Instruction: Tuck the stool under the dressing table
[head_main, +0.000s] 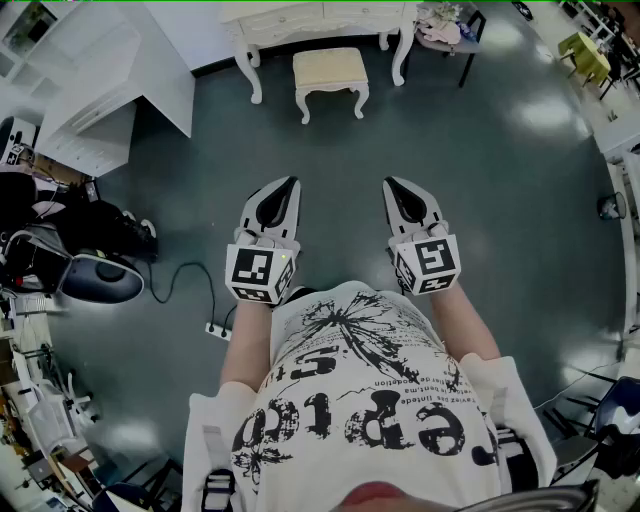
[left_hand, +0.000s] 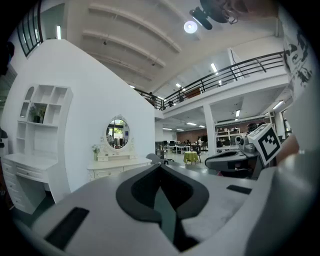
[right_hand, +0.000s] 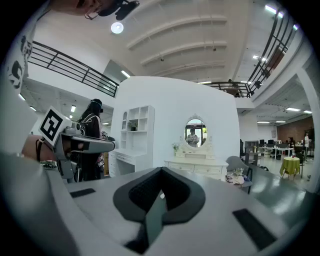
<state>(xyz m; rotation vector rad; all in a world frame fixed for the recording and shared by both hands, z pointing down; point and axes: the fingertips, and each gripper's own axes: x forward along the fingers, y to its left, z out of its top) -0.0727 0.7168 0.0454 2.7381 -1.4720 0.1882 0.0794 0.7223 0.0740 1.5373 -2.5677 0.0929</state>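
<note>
One stool (head_main: 330, 66) lengthwise along dressing tbl (head_main: 300, 20)

Dark floor (head_main: 480, 170) bears stool (head_main: 330, 72), dressing table (head_main: 320, 20), power strip (head_main: 219, 330).

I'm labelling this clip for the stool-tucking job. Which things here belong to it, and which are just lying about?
Belongs to the job:
stool
dressing table
left gripper and right gripper, both shut, holding nothing

Just lying about:
white shelf unit
power strip
chair
yellow-green table
</note>
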